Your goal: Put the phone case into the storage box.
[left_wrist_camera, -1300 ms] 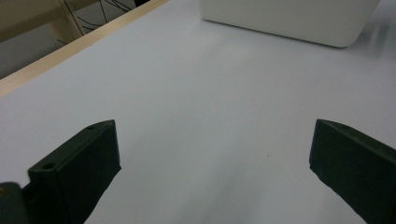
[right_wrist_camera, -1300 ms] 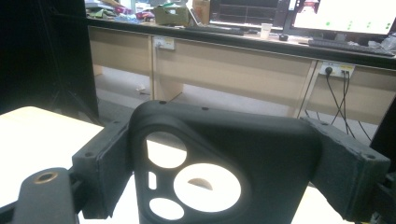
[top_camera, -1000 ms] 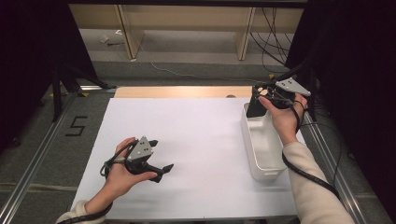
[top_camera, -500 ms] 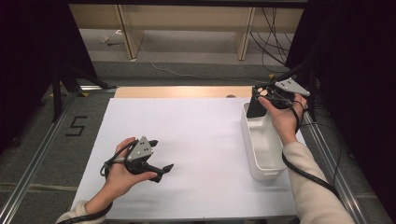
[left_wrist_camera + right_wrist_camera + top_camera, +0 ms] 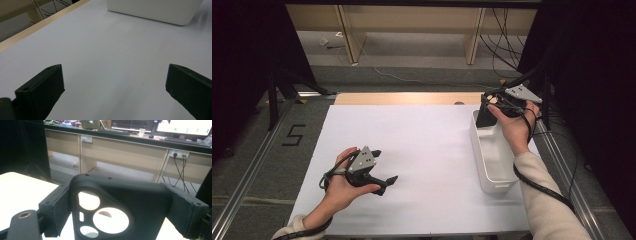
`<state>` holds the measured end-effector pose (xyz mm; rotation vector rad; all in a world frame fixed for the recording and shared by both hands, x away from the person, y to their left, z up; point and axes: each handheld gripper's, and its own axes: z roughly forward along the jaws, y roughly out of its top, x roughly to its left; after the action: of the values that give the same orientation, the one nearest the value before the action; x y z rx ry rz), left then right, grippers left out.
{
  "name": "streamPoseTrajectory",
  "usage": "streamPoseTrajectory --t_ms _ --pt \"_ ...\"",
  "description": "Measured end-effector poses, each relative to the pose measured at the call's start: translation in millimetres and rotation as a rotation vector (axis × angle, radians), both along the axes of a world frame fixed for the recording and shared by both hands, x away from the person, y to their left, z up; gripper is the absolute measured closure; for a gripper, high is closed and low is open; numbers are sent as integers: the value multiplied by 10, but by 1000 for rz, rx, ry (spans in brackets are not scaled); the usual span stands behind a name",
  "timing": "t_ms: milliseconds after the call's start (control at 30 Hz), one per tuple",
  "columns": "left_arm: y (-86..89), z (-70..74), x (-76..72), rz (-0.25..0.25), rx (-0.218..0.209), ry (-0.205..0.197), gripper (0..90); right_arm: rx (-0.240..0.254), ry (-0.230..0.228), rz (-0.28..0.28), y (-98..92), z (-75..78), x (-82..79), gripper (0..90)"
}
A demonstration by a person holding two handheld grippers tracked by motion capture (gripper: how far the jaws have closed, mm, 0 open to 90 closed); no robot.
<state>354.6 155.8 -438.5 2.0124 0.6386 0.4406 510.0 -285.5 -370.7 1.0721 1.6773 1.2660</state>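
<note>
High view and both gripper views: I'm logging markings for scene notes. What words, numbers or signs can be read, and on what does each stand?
"5": black figure on the grey floor left of the table.
Monitor screens behind the desk, right gripper view: too blurred to read.
Black phone case held in the right gripper: no readable text.
White bin, left gripper: no text.

each hand carries a black gripper, the left gripper (image 5: pixel 377 176) and the right gripper (image 5: pixel 486 111), topped with a grey three-cornered plate dotted with small holes. black cables trail back along both forearms, and the sleeves are cream-coloured. the jaws are matte black blocks with small round screw holes.
</note>
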Motion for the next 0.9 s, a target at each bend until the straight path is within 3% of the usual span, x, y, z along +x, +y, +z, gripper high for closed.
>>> streamPoseTrajectory --t_ms 900 --pt "-1 0 -1 0 1 -2 11 -8 27 -3 -17 -73 35 159"
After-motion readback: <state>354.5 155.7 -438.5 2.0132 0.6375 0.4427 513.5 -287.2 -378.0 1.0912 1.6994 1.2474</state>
